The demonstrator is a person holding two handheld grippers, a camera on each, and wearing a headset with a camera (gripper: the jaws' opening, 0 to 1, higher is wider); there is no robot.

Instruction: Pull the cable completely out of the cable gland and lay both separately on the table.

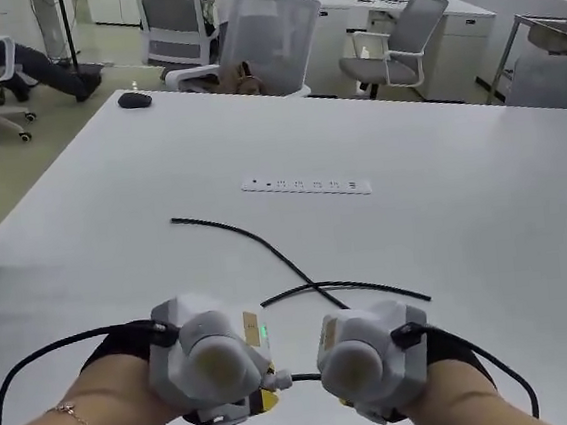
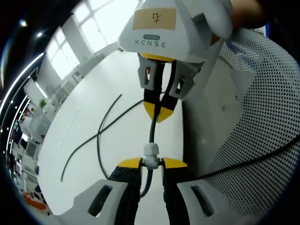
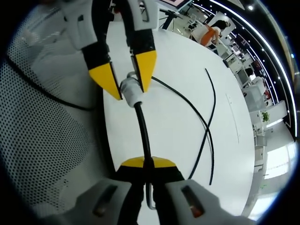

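**Gland and cable held between two grippers above the bench edge**

The white bench (image 1: 445,217) spreads wide under the head view, with grey mesh office chairs (image 1: 271,33) standing behind its far edge.

Low in that view, the two grippers face each other close together at the near edge of the bench. The left gripper (image 2: 151,164) has its yellow-tipped fingers (image 2: 129,163) closed on the cable gland. The right gripper (image 3: 146,163) has its fingers (image 3: 161,162) pinched shut on the cable just beside the gland, so a short straight run of cable spans the gap between them.

The black cable (image 1: 267,249) is not yet out. It enters the gland from the right gripper's side and comes out behind it between the left fingers. The rest lies loose on the bench ahead of the grippers, where two thin strands cross each other.

A white power strip (image 1: 306,185) lies flat further out, well apart from the cable. A dark mouse (image 1: 134,99) sits near the far left corner.

The small white cable gland (image 2: 151,156) is off the bench, held at the tips of the left fingers.
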